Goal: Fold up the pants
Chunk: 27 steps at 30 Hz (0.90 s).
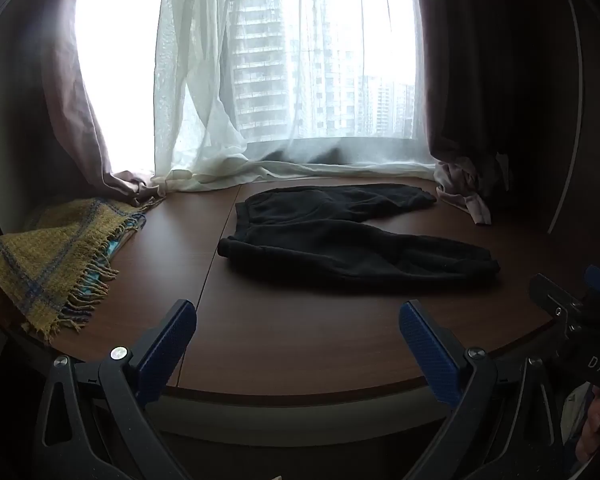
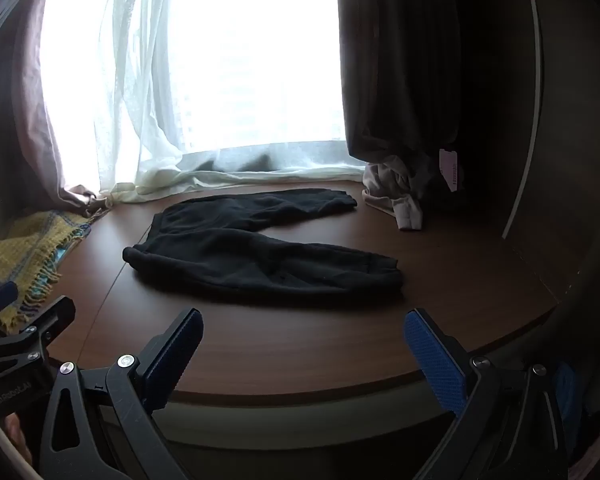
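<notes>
Black pants lie spread flat on the brown wooden table, waistband to the left, two legs fanning out to the right. The right wrist view shows the same pants a little left of centre. My left gripper hangs above the table's near edge, short of the pants, jaws wide open with nothing between the blue pads. My right gripper stands the same way, open and empty, near the front edge. Each gripper shows at the edge of the other's view.
A yellow fringed woven blanket lies at the table's left. A crumpled pale cloth sits at the back right beside the dark curtain. White sheer curtains pool along the table's far edge under the window.
</notes>
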{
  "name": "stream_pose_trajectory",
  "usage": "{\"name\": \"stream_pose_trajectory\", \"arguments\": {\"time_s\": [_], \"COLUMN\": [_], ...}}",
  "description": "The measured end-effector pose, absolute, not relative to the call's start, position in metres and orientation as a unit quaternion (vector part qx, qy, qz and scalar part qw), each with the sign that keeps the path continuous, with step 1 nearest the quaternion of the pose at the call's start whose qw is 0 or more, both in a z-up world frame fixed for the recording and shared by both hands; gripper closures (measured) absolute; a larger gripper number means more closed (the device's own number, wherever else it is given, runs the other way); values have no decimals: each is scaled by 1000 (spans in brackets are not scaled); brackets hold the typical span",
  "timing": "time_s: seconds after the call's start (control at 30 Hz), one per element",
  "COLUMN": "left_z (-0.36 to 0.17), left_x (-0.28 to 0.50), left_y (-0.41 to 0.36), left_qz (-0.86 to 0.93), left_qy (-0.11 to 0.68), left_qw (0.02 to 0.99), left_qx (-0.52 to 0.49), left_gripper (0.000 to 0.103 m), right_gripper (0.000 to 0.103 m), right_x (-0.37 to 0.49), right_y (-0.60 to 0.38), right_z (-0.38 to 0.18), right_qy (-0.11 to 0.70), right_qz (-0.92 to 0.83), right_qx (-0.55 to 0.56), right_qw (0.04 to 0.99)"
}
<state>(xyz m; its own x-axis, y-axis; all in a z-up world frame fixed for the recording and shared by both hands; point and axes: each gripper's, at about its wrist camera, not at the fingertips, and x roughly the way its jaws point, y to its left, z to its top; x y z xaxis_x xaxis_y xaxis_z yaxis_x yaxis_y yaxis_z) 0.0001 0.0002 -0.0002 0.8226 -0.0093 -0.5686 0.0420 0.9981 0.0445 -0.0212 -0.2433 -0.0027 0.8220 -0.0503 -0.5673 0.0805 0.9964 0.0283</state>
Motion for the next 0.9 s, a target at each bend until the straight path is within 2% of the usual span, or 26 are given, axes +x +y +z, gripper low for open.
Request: {"name": "stream_pose_trajectory", "arguments": {"time_s": [0.9], "left_z": [12], "left_x": [-13], "left_y": [-5], "left_qz": [3], "left_qy": [281], "left_qw": [959], "left_qx": [32], "left_gripper": [0], "right_gripper": [1], "right_x": [-23], "right_y": [-236], "right_z": [-1], "right_qy": [280], "right_qz": [-29], "right_qx": [14], "right_qw": [960]}}
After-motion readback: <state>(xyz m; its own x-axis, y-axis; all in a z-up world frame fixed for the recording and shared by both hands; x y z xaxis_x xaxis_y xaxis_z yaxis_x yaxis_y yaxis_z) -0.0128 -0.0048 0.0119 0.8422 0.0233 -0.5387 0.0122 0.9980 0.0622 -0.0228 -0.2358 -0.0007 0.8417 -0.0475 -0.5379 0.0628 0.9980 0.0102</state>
